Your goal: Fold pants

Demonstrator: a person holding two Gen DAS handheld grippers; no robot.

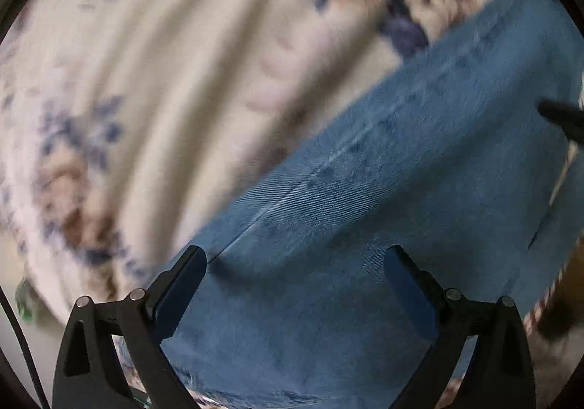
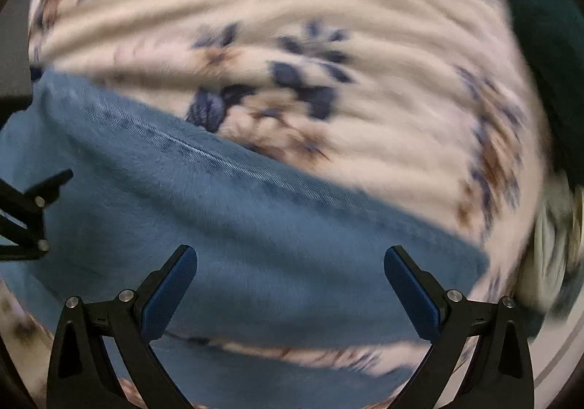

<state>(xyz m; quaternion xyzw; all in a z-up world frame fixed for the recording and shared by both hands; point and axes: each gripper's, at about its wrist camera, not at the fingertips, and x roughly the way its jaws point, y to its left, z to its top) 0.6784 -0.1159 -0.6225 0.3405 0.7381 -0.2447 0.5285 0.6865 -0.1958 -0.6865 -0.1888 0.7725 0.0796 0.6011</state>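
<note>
Blue denim pants lie on a floral bedsheet, with a leg seam running diagonally. My left gripper is open and empty, its fingers hovering over the denim. In the right wrist view the same pants fill the lower half, over the sheet. My right gripper is open and empty above the denim. The left gripper's tip shows at the left edge of the right wrist view, and the right gripper's tip shows at the right edge of the left wrist view. Both views are motion-blurred.
A dark teal cloth lies at the far right of the bed. A white crumpled item sits by the right edge. A brown patterned object lies at the pants' right side.
</note>
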